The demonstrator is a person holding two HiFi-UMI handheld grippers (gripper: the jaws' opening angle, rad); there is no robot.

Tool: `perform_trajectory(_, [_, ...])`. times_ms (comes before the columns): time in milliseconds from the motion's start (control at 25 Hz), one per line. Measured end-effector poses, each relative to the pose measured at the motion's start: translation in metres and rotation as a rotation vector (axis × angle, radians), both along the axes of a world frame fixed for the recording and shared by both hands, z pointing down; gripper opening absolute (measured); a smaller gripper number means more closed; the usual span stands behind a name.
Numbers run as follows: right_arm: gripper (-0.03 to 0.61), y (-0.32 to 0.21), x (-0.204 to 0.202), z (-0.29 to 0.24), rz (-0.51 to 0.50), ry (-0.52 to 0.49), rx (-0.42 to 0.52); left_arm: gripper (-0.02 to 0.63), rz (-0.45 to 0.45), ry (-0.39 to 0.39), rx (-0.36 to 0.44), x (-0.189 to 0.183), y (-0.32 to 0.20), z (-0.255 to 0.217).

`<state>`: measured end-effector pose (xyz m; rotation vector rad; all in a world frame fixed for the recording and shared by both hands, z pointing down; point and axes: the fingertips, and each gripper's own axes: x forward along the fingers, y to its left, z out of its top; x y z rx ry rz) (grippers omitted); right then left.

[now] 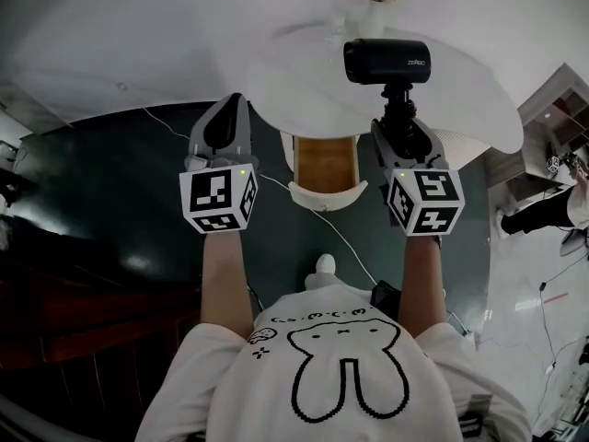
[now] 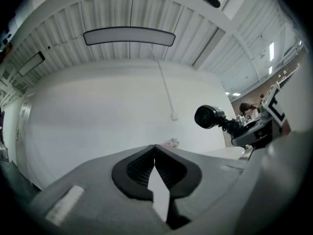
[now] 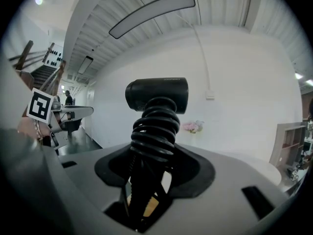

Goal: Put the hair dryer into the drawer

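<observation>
Two tools up, one hair dryer, one drawer, one table. Your right tool point(image 1: 402, 125) had its jaws clamped on the hair dryer point(image 1: 386, 61) by the cord-wrapped handle. The barrel stood above the tool, up and to the right of the open drawer point(image 1: 324, 168). Your left tool point(image 1: 228, 109) sat to the left of the drawer, jaws pressed together with nothing between them. Only the head view showed the drawer, pulled out from under the white table point(image 1: 294, 90), wood-lined inside. The right gripper view gave what the head view hid: black pads biting on the coiled cord. The left gripper view caught the dryer side-on, plus one bunch of flowers point(image 2: 171, 143) beyond the drawer.
</observation>
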<state>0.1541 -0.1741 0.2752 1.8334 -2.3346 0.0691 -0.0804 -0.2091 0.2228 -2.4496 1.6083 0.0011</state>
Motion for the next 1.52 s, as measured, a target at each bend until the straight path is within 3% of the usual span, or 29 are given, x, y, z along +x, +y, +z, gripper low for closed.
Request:
perform_trajectory(440, [0.213,-0.078,0.015,0.073,-0.081,0.002,-0.163,0.014,-0.055,-0.011,-0.098,0.023,-0.078,0.048])
perform_trajectory(1040, [0.213,-0.064,-0.015,0.199,-0.117,-0.017,-0.487,0.014,-0.055,-0.036,-0.295,0.010,-0.097,0.136])
perform_trajectory(1520, [0.213,-0.044,-0.049,0.274,-0.195,-0.006,-0.687,0.014,-0.030,-0.042,-0.391,0.001,-0.113,0.184])
